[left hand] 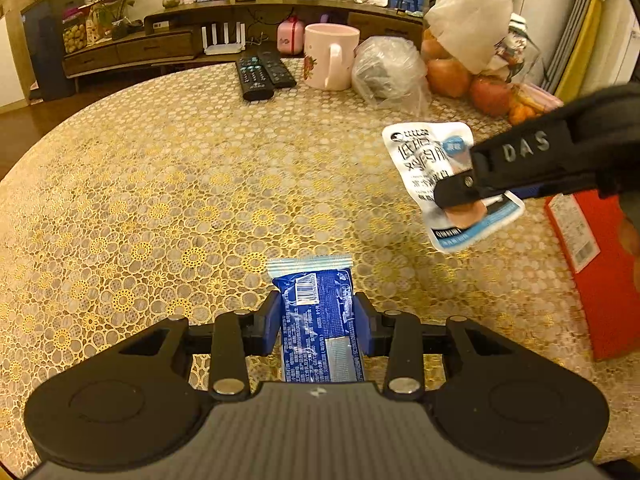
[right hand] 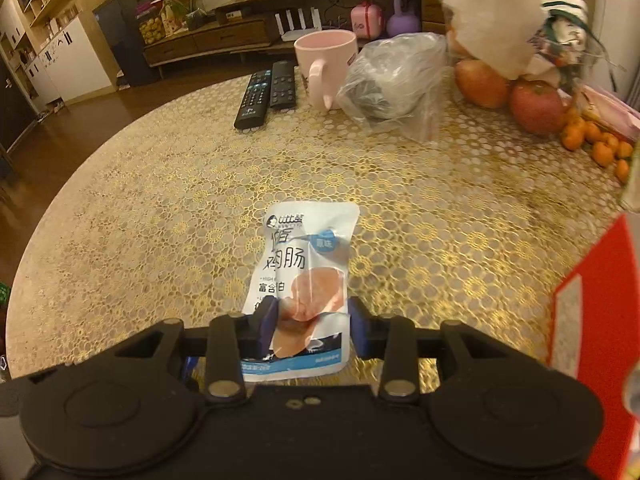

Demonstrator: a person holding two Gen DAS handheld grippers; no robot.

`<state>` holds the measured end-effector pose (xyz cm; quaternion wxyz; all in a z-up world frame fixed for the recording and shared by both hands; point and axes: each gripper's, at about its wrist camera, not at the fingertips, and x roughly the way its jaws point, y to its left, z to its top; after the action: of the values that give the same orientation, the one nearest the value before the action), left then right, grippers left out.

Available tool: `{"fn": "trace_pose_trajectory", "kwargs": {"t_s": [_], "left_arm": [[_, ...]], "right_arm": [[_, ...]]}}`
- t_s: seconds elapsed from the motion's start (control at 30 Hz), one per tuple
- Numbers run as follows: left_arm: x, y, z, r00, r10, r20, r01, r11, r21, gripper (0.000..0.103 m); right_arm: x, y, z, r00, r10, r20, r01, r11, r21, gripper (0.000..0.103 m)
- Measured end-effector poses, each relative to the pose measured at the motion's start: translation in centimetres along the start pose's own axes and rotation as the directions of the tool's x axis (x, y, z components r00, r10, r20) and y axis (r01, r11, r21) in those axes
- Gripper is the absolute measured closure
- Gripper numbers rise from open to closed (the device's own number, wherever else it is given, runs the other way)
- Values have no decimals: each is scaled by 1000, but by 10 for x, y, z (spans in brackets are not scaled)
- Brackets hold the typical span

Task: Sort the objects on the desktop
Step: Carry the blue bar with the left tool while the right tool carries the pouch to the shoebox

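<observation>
My left gripper (left hand: 318, 320) is shut on a blue snack packet (left hand: 316, 312), which sticks forward between the blue pads above the gold lace tablecloth (left hand: 160, 184). To its right in the left wrist view, my right gripper (left hand: 464, 192) holds a white sausage pouch (left hand: 428, 160) in the air. In the right wrist view the same white sausage pouch (right hand: 308, 268) with blue print is pinched between the pads of my right gripper (right hand: 312, 326), lifted off the table.
A red box (left hand: 592, 264) stands at the right edge. At the far side lie two black remotes (left hand: 262, 72), a pink mug (left hand: 330, 56), a clear plastic bag (left hand: 388, 68), apples (right hand: 508, 88), small oranges (right hand: 596, 144) and a white bag (left hand: 472, 8).
</observation>
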<state>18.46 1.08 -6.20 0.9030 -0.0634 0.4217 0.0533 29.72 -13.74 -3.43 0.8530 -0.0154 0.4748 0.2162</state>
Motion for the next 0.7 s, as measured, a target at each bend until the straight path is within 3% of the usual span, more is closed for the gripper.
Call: {"fn": "trace_pose_trajectory", "kwargs": {"t_s": [0.7], "left_arm": [[-82, -64, 9, 990, -118, 72, 109, 987, 114, 66]], "right_arm": [[-132, -41, -57, 996, -19, 90, 14, 998, 64, 67]]}}
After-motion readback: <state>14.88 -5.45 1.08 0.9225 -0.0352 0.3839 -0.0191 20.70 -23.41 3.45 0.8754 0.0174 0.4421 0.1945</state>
